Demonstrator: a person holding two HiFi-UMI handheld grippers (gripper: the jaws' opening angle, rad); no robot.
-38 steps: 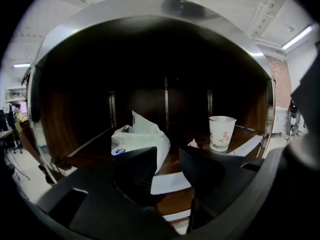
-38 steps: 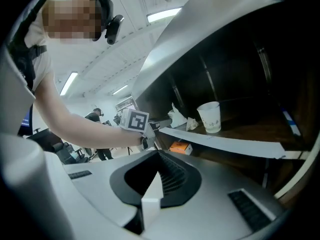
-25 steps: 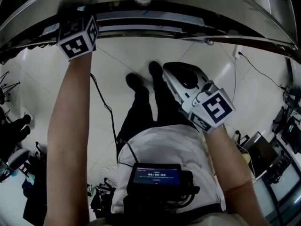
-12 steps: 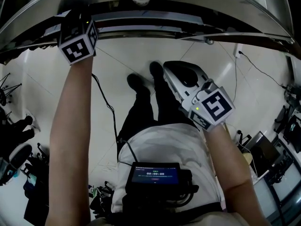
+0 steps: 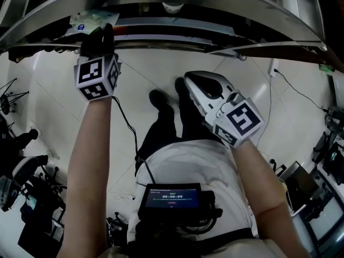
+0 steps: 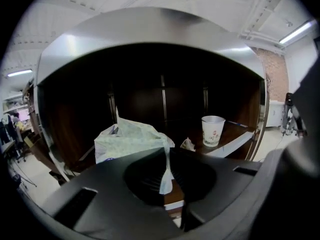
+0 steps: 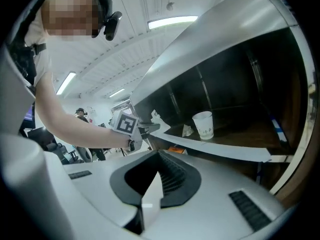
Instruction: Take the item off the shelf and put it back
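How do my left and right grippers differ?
The left gripper is black, the right gripper white. The left is up at the shelf, the right held back from it. The left's jaws have just closed on a flap of the packet; the right's are together on nothing. Each carries a marker cube.

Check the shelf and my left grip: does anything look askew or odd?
The left gripper, whose jaws have just closed, pinches the crumpled pale green plastic packet only by a thin strip of its wrapper, so the grip looks marginal. A small crumpled white scrap lies on the dark shelf beside the upright white paper cup.
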